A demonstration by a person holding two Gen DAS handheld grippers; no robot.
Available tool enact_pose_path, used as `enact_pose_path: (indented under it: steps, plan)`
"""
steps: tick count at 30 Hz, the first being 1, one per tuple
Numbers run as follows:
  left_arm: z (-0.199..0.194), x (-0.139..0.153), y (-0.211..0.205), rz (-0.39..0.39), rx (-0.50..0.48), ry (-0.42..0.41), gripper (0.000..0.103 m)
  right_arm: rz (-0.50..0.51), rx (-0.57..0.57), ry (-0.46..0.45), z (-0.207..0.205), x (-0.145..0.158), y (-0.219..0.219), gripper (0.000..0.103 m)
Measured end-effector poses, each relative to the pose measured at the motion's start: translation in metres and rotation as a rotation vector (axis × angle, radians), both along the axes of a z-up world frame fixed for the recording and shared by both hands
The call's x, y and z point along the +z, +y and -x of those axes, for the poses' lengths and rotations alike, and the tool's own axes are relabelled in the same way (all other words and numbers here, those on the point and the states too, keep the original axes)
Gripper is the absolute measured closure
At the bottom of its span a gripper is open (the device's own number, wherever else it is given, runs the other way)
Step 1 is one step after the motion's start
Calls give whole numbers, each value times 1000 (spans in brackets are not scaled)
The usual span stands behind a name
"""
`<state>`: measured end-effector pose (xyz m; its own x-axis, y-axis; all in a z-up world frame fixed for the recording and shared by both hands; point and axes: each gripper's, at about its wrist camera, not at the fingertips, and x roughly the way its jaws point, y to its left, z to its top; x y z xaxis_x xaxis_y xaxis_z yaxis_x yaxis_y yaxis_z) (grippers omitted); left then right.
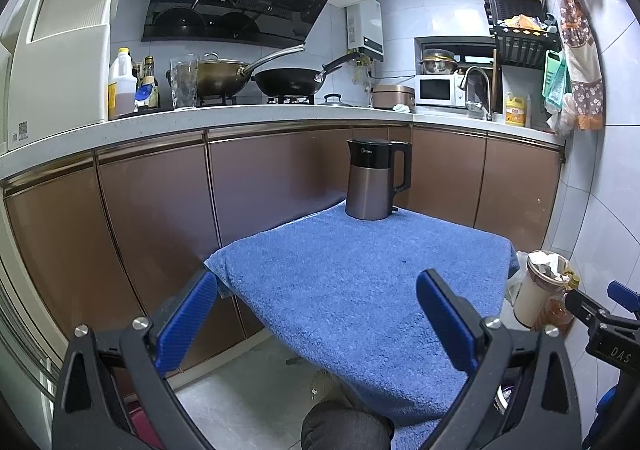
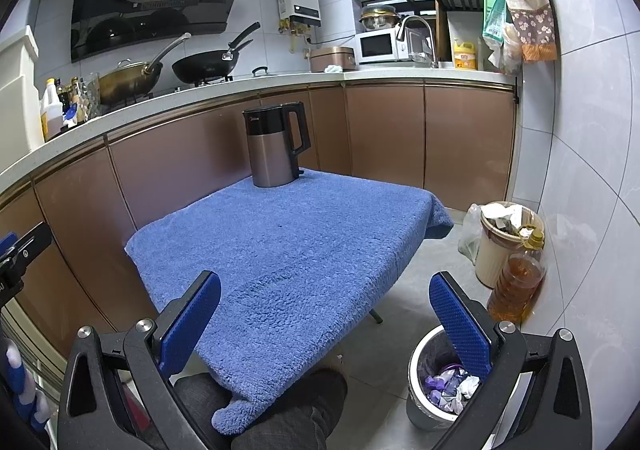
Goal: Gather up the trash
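Note:
A small table covered by a blue towel (image 1: 360,282) (image 2: 288,250) stands before the kitchen cabinets. Only a brown and black electric kettle (image 1: 374,178) (image 2: 276,144) stands on it, at the far edge. A grey bin (image 2: 428,390) on the floor, right of the table, holds crumpled purple and white trash (image 2: 450,388). My left gripper (image 1: 316,314) is open and empty above the towel's near part. My right gripper (image 2: 326,318) is open and empty, its right finger (image 2: 460,326) above the bin. The right gripper's tip shows in the left wrist view (image 1: 592,310).
A cream bin (image 2: 500,246) full of paper stands by the right wall with a bottle of amber oil (image 2: 516,282) in front of it. The counter behind carries woks (image 1: 288,80), bottles, a microwave and a sink. My knee (image 2: 288,410) is under the table's near edge.

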<state>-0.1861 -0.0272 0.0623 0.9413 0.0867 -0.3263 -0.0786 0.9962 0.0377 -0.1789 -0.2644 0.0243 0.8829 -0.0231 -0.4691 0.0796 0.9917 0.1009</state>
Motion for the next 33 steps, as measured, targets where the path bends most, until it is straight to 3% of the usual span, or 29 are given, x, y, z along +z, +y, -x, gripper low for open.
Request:
enact_pose_path:
  steps: [33]
  plan:
    - [-9,-8,11,17,36,52,2,8,-4,20,-3,-8,-10,1]
